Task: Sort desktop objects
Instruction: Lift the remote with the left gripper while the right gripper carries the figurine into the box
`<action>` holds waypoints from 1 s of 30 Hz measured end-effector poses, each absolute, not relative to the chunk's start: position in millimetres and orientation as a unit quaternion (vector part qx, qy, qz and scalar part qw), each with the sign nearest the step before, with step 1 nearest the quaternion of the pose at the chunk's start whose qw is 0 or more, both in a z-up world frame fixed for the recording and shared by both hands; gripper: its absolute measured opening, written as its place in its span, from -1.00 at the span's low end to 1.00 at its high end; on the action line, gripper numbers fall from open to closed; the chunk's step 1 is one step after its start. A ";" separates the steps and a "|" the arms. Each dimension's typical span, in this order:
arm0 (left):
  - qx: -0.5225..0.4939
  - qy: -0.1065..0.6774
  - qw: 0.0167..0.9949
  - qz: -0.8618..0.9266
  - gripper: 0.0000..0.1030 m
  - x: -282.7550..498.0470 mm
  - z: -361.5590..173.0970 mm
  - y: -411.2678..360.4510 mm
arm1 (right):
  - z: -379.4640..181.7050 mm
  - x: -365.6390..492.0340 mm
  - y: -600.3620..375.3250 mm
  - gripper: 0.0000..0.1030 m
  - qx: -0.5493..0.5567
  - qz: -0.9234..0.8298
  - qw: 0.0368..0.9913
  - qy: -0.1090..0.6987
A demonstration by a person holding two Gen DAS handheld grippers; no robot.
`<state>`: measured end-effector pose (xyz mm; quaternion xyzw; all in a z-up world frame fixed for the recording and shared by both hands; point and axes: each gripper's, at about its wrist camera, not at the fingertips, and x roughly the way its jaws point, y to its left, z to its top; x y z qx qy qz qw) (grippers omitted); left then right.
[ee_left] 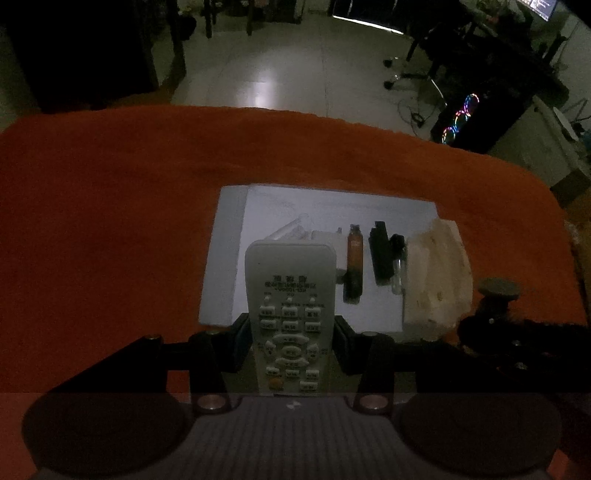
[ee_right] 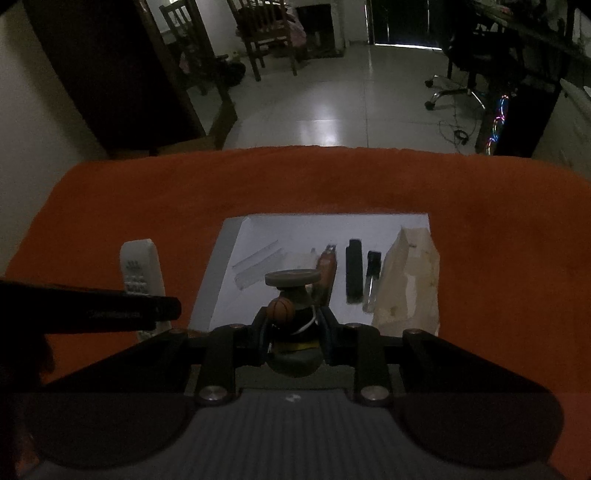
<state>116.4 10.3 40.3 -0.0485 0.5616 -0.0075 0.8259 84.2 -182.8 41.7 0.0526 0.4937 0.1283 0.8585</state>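
Orange cloth (ee_left: 110,221) under white sheet (ee_left: 229,258); my left gripper (ee_left: 291,343) clamps remote (ee_left: 290,295), blocking vial (ee_left: 354,254); right gripper (ee_right: 293,332) grips figurine (ee_right: 293,295).

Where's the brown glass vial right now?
Left wrist view: the brown glass vial lies on the white sheet, right of the held grey remote, left of the black bar.

Before you: dim room, pale tiled floor (ee_right: 332,107) with a light glare; wooden chairs (ee_right: 266,33) by the far wall; wheeled office chair (ee_right: 458,74); a computer case (ee_left: 469,118) glowing with coloured rings at your right.
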 end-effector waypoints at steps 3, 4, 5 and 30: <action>-0.048 0.564 0.824 -0.008 -0.21 95.3 34.9 8.5 | 37.4 68.6 -183.1 -0.43 0.053 0.126 0.857 0.497; -0.048 0.566 0.823 -0.009 -0.21 88.7 31.9 8.2 | 35.4 63.7 -183.4 -0.43 0.053 0.123 0.856 0.499; -0.048 0.569 0.821 -0.010 -0.21 82.4 28.7 8.0 | 33.0 59.6 -183.9 -0.43 0.054 0.121 0.856 0.500; -0.029 0.603 0.797 -0.005 -0.21 22.7 -61.8 -13.7 | -56.6 10.8 -185.5 -0.43 0.048 0.115 0.831 0.543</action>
